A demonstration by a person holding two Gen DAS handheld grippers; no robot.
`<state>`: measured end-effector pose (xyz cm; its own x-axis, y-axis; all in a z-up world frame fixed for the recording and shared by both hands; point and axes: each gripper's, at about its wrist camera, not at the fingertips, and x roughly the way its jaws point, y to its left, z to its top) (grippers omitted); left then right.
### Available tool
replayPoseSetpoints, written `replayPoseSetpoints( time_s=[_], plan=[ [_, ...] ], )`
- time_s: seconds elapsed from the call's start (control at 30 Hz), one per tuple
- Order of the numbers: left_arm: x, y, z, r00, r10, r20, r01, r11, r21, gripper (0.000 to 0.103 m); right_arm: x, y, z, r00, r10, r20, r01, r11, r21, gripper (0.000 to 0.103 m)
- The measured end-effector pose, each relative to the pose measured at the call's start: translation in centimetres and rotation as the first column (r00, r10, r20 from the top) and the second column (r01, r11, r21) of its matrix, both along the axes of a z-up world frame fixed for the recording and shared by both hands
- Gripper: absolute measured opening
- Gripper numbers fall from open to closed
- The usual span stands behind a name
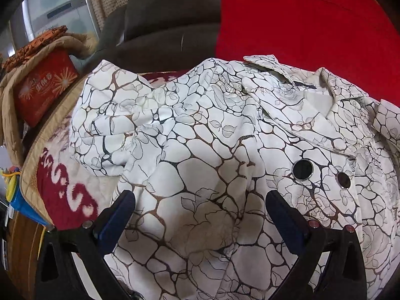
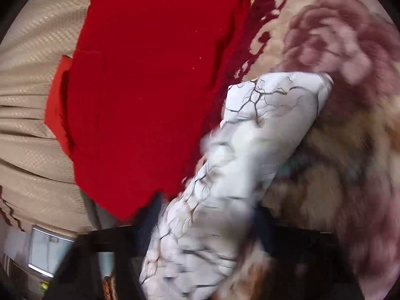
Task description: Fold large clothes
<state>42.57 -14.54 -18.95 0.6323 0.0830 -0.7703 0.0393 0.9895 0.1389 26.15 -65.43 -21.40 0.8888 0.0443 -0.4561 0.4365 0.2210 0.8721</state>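
Note:
A white jacket (image 1: 200, 150) with a black and brown crackle print lies crumpled on the bed, collar at the upper right, two dark round buttons (image 1: 302, 169) on its front. My left gripper (image 1: 200, 197) is open, its jaws wide apart just above the jacket's front panel, holding nothing. In the right wrist view one sleeve of the jacket (image 2: 237, 150) runs up from between the fingers of my right gripper (image 2: 205, 215), which is shut on it. The view is blurred.
A red garment (image 1: 300, 20) (image 2: 150, 87) lies spread behind the jacket. The bed cover (image 2: 337, 62) has a maroon and cream floral pattern. A dark brown cushion (image 1: 170, 17) sits at the back. A red box (image 1: 45, 85) under a beige cloth stands at the left.

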Motion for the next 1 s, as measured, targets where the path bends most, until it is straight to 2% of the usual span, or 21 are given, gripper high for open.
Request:
replayPoseSetpoints(
  time_s=[0.07, 0.13, 0.2, 0.27, 0.37, 0.47, 0.53, 0.57, 0.63, 0.67, 0.7, 0.73, 0.77, 0.87, 0.93, 0.97, 1.0],
  plan=[
    [0.2, 0.2, 0.3, 1.0, 0.003, 0.006, -0.003, 1.0, -0.009, 0.103, 1.0, -0.4, -0.5, 0.998, -0.005, -0.056, 0.004, 1.0, -0.024, 0.025],
    [0.3, 0.9, 1.0, 1.0, 0.01, 0.027, -0.01, 1.0, -0.009, 0.103, 1.3, 0.1, 0.5, 0.998, -0.019, -0.061, 0.014, 0.997, -0.077, 0.019],
    [0.5, 1.6, 1.6, 0.998, 0.035, 0.055, -0.034, 0.999, -0.01, 0.103, 1.8, 1.7, 3.7, 0.998, -0.017, -0.055, 0.004, 0.975, -0.221, 0.017],
    [0.5, 2.6, 2.2, 0.996, 0.062, 0.068, -0.06, 0.998, -0.029, 0.103, 2.3, 3.8, 7.2, 1.0, 0.002, -0.026, -0.011, 0.936, -0.352, 0.016],
    [0.4, 4.0, 2.9, 0.992, 0.1, 0.082, -0.096, 0.994, -0.055, 0.103, 3.1, 8.2, 11.7, 0.993, 0.093, 0.075, -0.046, 0.878, -0.476, 0.016],
    [0.4, 5.3, 3.5, 0.987, 0.131, 0.097, -0.124, 0.99, -0.074, 0.103, 5.2, 14.4, 15.2, 0.956, 0.261, 0.137, -0.141, 0.812, -0.566, 0.016],
    [0.3, 6.2, 3.8, 0.984, 0.15, 0.099, -0.141, 0.986, -0.085, 0.103, 6.5, 18.0, 15.9, 0.925, 0.35, 0.145, -0.203, 0.782, -0.59, 0.016],
    [0.2, 6.6, 3.8, 0.982, 0.158, 0.099, -0.15, 0.985, -0.092, 0.103, 7.8, 20.4, 16.0, 0.898, 0.417, 0.14, -0.26, 0.761, -0.595, 0.019],
    [0.2, 7.5, 3.8, 0.98, 0.176, 0.095, -0.167, 0.981, -0.096, 0.103, 9.3, 23.9, 15.4, 0.868, 0.483, 0.112, -0.333, 0.735, -0.59, 0.021],
    [0.4, 7.9, 3.7, 0.979, 0.182, 0.093, -0.173, 0.98, -0.097, 0.103, 10.4, 26.2, 14.5, 0.846, 0.525, 0.088, -0.386, 0.719, -0.578, 0.027],
    [0.3, 8.3, 3.7, 0.978, 0.189, 0.091, -0.18, 0.978, -0.102, 0.103, 11.4, 27.4, 13.7, 0.825, 0.56, 0.074, -0.429, 0.706, -0.564, 0.049],
    [0.3, 8.7, 3.8, 0.977, 0.196, 0.09, -0.186, 0.977, -0.109, 0.103, 12.5, 29.0, 12.8, 0.792, 0.607, 0.056, -0.491, 0.689, -0.533, 0.067],
    [0.3, 9.3, 3.8, 0.975, 0.204, 0.091, -0.194, 0.974, -0.116, 0.103, 12.9, 30.7, 11.5, 0.763, 0.645, 0.05, -0.539, 0.676, -0.502, 0.091],
    [0.3, 11.0, 4.2, 0.966, 0.24, 0.098, -0.225, 0.964, -0.143, 0.103, 13.8, 34.6, 9.5, 0.671, 0.737, 0.079, -0.631, 0.624, -0.46, 0.094],
    [0.3, 12.4, 4.4, 0.959, 0.267, 0.095, -0.248, 0.953, -0.175, 0.103, 14.1, 35.5, 8.4, 0.628, 0.77, 0.115, -0.667, 0.608, -0.43, 0.094],
    [0.3, 13.0, 4.3, 0.956, 0.28, 0.088, -0.259, 0.946, -0.195, 0.103, 14.1, 35.7, 8.0, 0.597, 0.788, 0.151, -0.69, 0.6, -0.404, 0.094],
    [0.3, 13.5, 4.3, 0.954, 0.29, 0.082, -0.268, 0.94, -0.211, 0.103, 13.8, 35.4, 7.7, 0.582, 0.795, 0.172, -0.701, 0.598, -0.388, 0.094]
  ],
)
